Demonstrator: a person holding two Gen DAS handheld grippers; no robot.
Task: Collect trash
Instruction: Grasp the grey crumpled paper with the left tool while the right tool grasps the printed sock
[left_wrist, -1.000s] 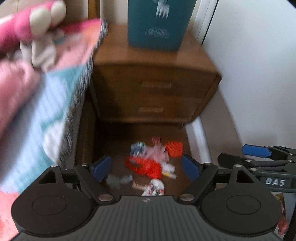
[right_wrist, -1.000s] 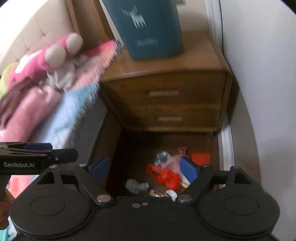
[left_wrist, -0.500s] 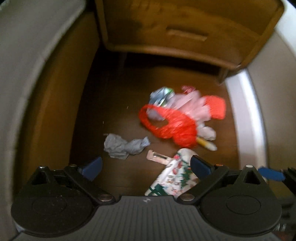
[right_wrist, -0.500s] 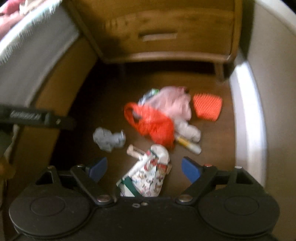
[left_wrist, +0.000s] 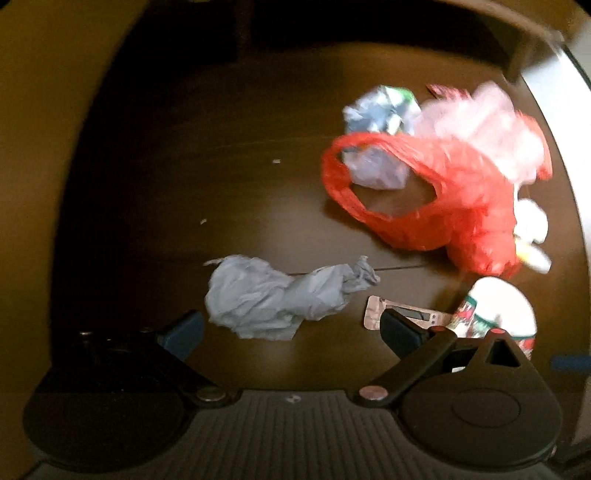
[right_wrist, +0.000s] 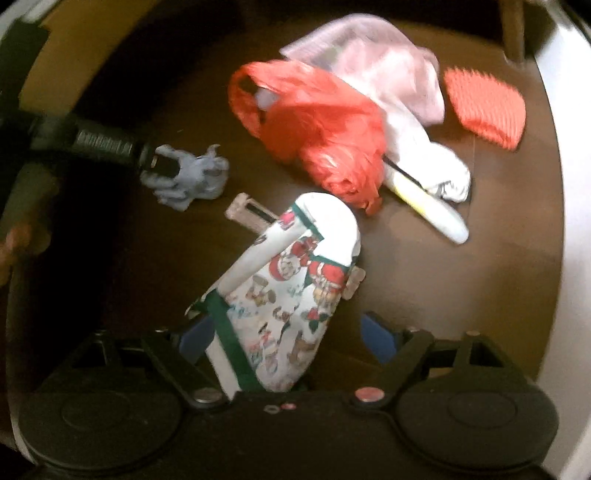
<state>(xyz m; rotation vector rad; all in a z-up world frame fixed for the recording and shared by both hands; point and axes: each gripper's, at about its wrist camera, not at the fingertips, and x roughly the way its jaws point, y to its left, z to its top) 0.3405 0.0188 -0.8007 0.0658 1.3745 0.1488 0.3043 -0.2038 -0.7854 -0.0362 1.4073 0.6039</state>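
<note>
Left gripper is spread wide, its blue-padded fingers set on either side of the near end of a crumpled grey tissue that lies on the dark brown floor; no pad is seen touching it. In the right wrist view, the left gripper's tip shows at the same tissue's edge. Right gripper is likewise spread, and a cartoon-printed paper wrapper with green trim lies between its fingers, its near end reaching the gripper body — contact with the pads cannot be judged. Remaining trash is grouped farther out: a red plastic bag rests partly over a pale pink bag; a white crumpled wad and a yellow-white tube lie just beside it. An orange ribbed piece sits apart, near the white baseboard. A small pink strip lies beside the tissue.
</note>
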